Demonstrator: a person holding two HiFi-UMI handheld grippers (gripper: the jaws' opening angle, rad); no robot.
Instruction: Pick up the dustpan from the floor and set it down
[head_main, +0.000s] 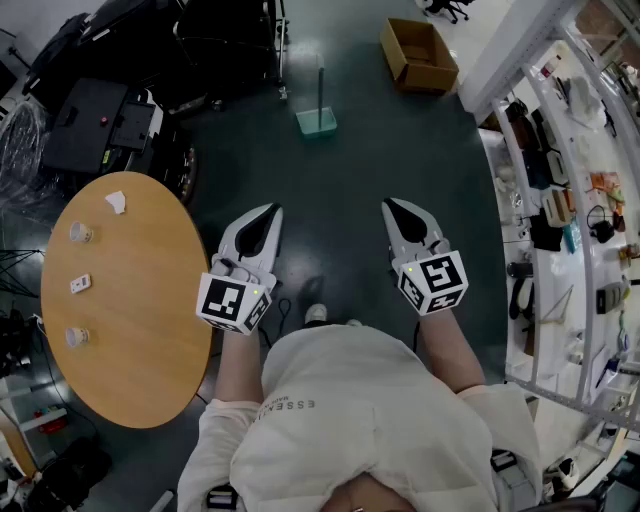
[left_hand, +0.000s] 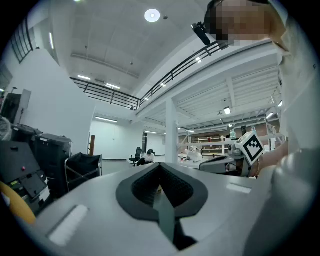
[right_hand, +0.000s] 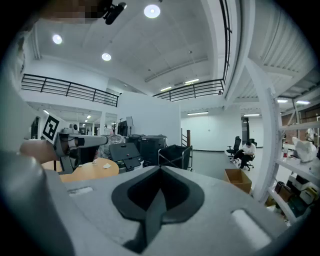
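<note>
A round wooden table (head_main: 130, 330) bearing a few small white items (head_main: 80, 232) stands at the left of a dark workshop floor (head_main: 350, 180). An open cardboard box (head_main: 420, 55) lies beyond, near crowded white shelving (head_main: 560, 220), and black equipment carts (head_main: 100, 125) fill the far left corner.

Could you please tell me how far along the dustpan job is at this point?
Nothing looks done yet: the dustpan stands on the floor ahead of the person, handle upright, untouched. Nothing is in hand either: the left gripper and the right gripper are both shut and empty, held out well short of it. Left to do: reach the dustpan, grip it, lift it and set it down.
</note>
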